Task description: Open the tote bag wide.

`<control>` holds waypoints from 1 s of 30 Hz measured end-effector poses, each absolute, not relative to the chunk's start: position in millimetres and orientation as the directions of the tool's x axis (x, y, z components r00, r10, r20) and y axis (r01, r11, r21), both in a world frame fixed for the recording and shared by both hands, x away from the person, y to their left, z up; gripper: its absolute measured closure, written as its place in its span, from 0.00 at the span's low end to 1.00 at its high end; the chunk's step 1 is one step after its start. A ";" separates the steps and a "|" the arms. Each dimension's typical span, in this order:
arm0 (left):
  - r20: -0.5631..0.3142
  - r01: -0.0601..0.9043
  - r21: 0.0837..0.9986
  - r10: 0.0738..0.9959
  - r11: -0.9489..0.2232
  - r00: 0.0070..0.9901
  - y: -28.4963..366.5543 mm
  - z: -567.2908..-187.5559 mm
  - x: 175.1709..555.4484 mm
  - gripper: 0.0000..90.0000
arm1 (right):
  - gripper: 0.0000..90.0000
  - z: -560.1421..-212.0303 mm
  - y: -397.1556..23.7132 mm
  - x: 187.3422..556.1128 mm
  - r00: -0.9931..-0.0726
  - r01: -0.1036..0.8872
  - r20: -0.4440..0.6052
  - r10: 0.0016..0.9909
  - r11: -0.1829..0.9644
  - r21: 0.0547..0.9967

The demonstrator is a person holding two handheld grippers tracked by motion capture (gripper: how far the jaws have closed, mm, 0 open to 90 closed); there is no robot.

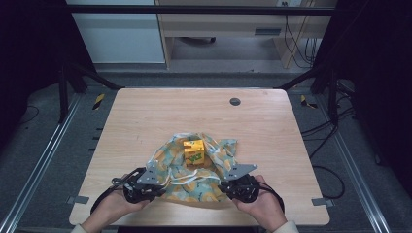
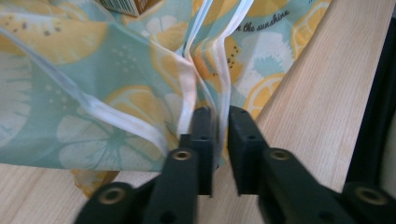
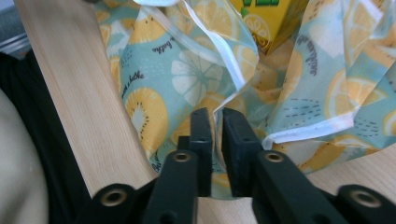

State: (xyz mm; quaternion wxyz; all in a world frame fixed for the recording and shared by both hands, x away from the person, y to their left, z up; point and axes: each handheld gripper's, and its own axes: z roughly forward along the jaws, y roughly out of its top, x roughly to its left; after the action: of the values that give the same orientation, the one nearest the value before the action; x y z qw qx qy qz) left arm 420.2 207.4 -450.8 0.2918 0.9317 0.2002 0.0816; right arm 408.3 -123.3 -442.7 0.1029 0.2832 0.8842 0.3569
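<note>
A teal cloth (image 1: 224, 148) printed with lemon slices and edged with a white hem lies crumpled near the table's front edge. A small yellow carton (image 1: 194, 152) stands upright on it. My left gripper (image 1: 162, 182) is at the cloth's near left edge. In the left gripper view its jaws (image 2: 222, 115) stand a narrow gap apart with the white hem (image 2: 187, 88) running between them, not pinched. My right gripper (image 1: 222, 185) is at the near right edge. Its jaws (image 3: 217, 115) are also slightly apart around a fold of cloth (image 3: 196, 74). The carton (image 3: 266, 18) rises just beyond that fold.
The wooden table (image 1: 145, 121) has a round grey grommet (image 1: 234, 101) at the back. Metal rails (image 1: 43, 160) run along both sides on the floor. Cables (image 1: 325, 141) lie on the floor to the right. The front edge of the table lies just under my hands.
</note>
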 end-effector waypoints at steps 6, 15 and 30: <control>0.080 0.307 0.623 0.449 -0.720 0.890 206.7 -435.8 416.8 0.66 | 0.74 -430.8 -122.9 410.1 -0.814 0.408 0.006 0.581 0.563 0.719; 0.104 0.295 0.671 0.481 -0.680 0.870 206.7 -419.0 422.0 0.53 | 0.58 -404.9 -126.1 425.2 -0.775 0.399 -0.021 0.632 0.514 0.760; 0.128 0.251 0.655 0.432 -0.713 0.893 176.5 -412.9 440.1 0.33 | 0.52 -407.0 -97.9 484.4 -0.729 0.431 -0.062 0.682 0.527 0.732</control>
State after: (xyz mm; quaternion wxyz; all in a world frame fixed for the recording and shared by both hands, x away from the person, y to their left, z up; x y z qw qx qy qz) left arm 440.1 176.5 -412.9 0.3299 0.9152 0.1864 0.1373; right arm 484.4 -97.9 -407.0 0.1730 0.3248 0.8566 0.3616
